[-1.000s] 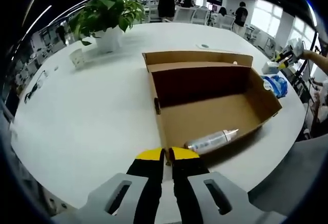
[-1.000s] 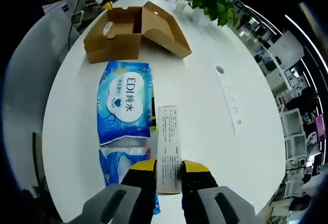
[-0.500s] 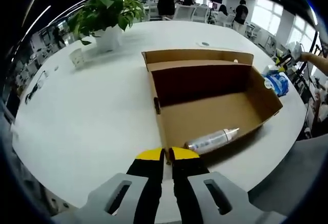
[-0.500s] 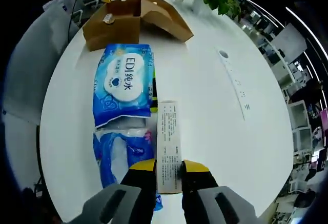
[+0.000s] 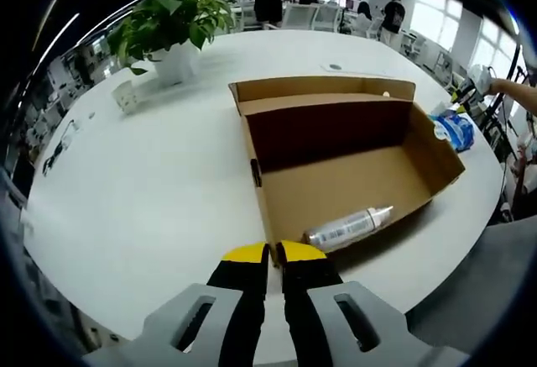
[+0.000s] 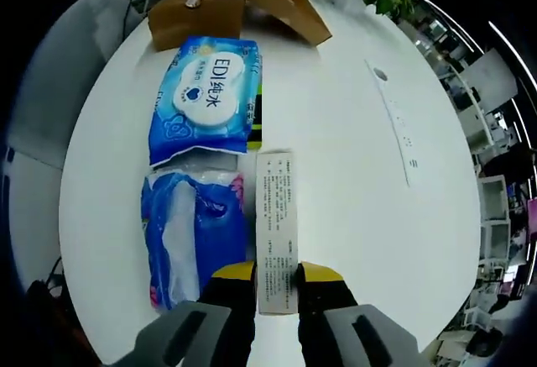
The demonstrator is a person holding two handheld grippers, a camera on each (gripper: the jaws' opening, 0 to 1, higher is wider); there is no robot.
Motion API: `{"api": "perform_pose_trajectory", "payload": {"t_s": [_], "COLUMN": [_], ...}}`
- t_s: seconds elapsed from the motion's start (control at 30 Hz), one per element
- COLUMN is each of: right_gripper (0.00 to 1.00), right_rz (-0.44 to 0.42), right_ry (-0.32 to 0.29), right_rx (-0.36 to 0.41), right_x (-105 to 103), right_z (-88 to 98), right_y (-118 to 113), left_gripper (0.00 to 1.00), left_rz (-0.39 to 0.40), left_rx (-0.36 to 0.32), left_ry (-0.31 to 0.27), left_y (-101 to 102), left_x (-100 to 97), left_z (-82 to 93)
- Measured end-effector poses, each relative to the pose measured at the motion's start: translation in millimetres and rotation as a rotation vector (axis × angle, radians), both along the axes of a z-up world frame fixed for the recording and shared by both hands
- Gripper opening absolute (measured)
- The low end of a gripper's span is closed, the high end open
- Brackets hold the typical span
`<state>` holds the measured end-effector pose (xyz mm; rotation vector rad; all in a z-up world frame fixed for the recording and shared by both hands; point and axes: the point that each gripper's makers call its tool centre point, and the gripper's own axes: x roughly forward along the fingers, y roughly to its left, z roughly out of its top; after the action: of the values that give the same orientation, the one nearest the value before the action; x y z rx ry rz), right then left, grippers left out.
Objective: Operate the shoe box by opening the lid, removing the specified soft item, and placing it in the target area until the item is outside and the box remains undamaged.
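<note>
The brown cardboard shoe box [image 5: 348, 144] lies open on the white table [image 5: 151, 191], its lid folded back on the far side. A clear bottle [image 5: 348, 227] lies inside near the front wall. My left gripper [image 5: 273, 258] is shut on the box's near corner wall. In the right gripper view the same box [image 6: 197, 18] sits far off. Two soft blue wipes packs lie outside it, one printed pack [image 6: 208, 94] and one plainer pack [image 6: 189, 233] closer in. My right gripper [image 6: 277, 279] is shut on the near end of a long white carton [image 6: 277, 224].
A potted plant [image 5: 172, 18] and a small white cup [image 5: 127, 96] stand at the table's far left. A white power strip [image 6: 394, 132] lies to the right of the carton. A person's arm [image 5: 516, 90] reaches in beside the blue pack [image 5: 457, 129]. People stand in the office behind.
The right gripper view has drawn back from the box, bringing the nearer blue pack fully into sight; the white carton stays gripped. The left gripper and box have barely moved.
</note>
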<state>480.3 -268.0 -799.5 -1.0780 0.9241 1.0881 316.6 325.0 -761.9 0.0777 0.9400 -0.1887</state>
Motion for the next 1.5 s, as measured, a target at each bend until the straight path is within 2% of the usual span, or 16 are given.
{"api": "perform_pose_trajectory", "payload": {"t_s": [0.33,0.8,1.3,1.5], "right_gripper": [0.15,0.16,0.26,0.30], "right_rz": [0.023,0.000,-0.073,-0.151], "right_ry": [-0.005,-0.039,-0.086,-0.110], "right_rx": [-0.021,-0.046,-0.007,0.028], "right_x": [4,14,11,6], "right_z": [1.0,2.6,20.1,28.4], "right_y": [-1,-3,-2,1], "left_gripper": [0.03,0.04,0.06,0.07], "left_rz": [-0.008,-0.020,-0.023,-0.036], "left_rx": [0.008,0.016,0.027,0.033], "left_ry": [0.004,0.008,-0.009,-0.024], "left_y": [1,2,1,0], "left_x": [1.2,3.0,3.7,4.9], "left_z": [0.1,0.1,1.6,6.8]}}
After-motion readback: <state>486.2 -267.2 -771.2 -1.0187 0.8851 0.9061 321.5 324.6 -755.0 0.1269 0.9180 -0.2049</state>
